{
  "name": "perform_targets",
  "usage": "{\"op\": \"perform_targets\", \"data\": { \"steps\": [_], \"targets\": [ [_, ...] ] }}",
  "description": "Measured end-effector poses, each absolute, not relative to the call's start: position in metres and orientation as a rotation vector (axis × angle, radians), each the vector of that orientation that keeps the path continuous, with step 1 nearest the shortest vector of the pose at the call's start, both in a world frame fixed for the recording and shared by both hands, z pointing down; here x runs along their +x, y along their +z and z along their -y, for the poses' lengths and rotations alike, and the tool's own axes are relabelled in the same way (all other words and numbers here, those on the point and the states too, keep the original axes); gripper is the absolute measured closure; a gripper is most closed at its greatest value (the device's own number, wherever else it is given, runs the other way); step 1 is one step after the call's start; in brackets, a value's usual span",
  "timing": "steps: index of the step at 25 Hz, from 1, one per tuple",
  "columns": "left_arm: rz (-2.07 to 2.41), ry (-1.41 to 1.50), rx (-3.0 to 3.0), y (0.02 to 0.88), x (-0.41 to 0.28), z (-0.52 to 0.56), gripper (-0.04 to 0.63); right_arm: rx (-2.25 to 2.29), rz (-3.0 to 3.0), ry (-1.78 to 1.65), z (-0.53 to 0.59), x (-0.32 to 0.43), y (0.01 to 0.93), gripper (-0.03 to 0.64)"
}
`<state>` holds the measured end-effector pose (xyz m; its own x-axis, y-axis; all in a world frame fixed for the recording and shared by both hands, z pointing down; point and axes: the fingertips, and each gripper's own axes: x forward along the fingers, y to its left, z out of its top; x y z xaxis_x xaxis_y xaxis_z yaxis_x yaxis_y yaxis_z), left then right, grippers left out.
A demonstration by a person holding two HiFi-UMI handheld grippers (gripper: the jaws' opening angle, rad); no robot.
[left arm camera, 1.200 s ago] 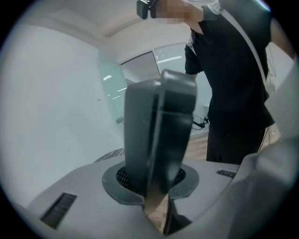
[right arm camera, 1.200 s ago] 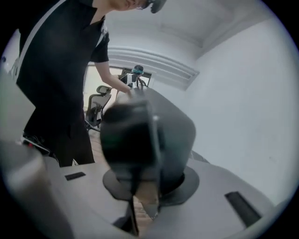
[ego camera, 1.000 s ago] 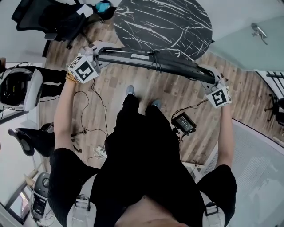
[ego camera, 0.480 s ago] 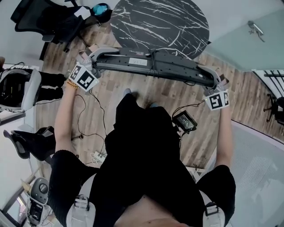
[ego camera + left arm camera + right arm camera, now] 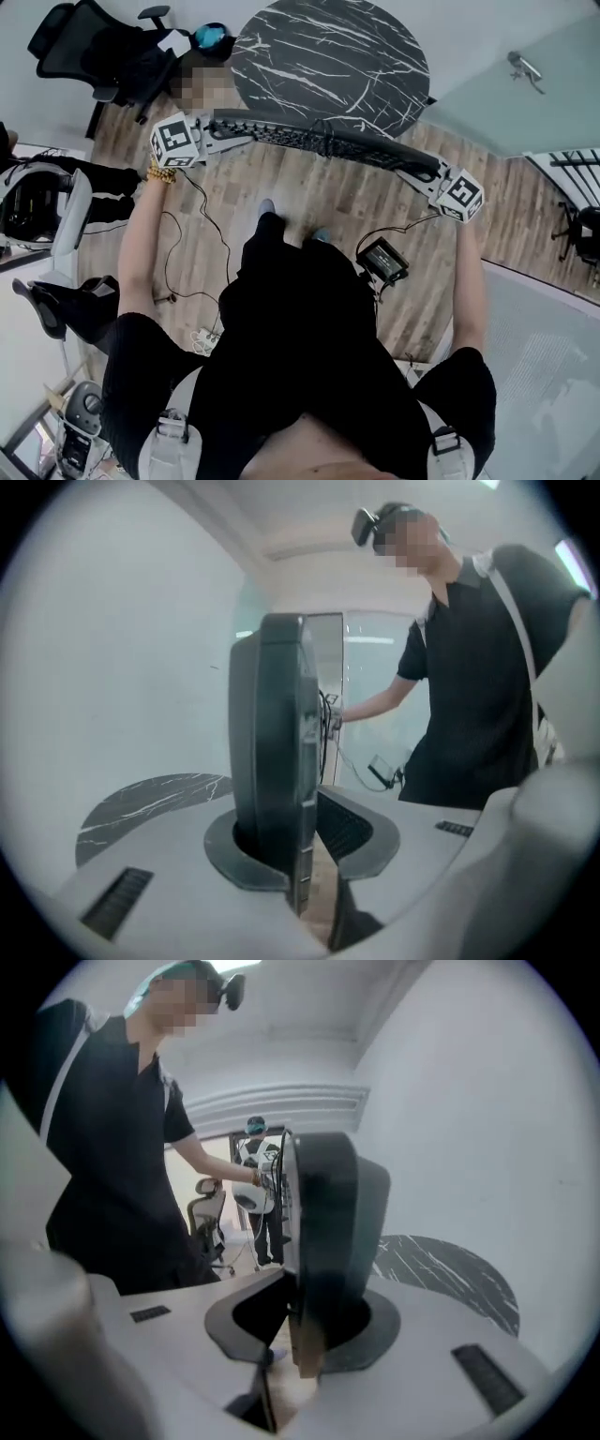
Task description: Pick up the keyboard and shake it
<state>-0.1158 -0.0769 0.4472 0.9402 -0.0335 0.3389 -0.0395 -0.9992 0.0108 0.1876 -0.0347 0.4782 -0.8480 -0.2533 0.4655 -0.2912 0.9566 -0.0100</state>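
Note:
A long dark keyboard (image 5: 323,142) hangs in the air in front of the person, above the wooden floor, with its rows of keys turned toward the head view. My left gripper (image 5: 223,132) is shut on its left end and my right gripper (image 5: 424,174) is shut on its right end. In the left gripper view the keyboard (image 5: 272,761) stands edge-on between the jaws of the left gripper (image 5: 305,841). The right gripper view likewise has the keyboard's end (image 5: 323,1232) standing upright, clamped in the right gripper (image 5: 300,1326). A thin cable (image 5: 326,141) wraps its middle.
A round black marble table (image 5: 328,56) stands just beyond the keyboard. An office chair (image 5: 94,47) is at the far left, another person (image 5: 42,187) at the left edge. Cables (image 5: 187,244) and a small black device (image 5: 382,261) lie on the floor.
The keyboard has rolled about its long axis: its grey underside faced the head camera before, now the keys do. Both grippers rolled with it and their marker cubes turned.

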Motion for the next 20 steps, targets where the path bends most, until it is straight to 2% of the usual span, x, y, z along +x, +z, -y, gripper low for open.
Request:
{"op": "perform_targets", "data": {
  "steps": [5, 13, 20],
  "targets": [
    [0.096, 0.180, 2.843, 0.430, -0.123, 0.099, 0.505, 0.425, 2.885, 0.507, 0.047, 0.186, 0.462, 0.525],
    [0.363, -0.341, 2.399, 0.466, -0.139, 0.130, 0.489, 0.690, 3.139, 1.207, 0.094, 0.188, 0.458, 0.530],
    [0.549, -0.475, 2.239, 0.499, -0.139, 0.149, 0.460, 0.931, 3.116, 1.419, 0.109, 0.197, 0.486, 0.531]
  ]
}}
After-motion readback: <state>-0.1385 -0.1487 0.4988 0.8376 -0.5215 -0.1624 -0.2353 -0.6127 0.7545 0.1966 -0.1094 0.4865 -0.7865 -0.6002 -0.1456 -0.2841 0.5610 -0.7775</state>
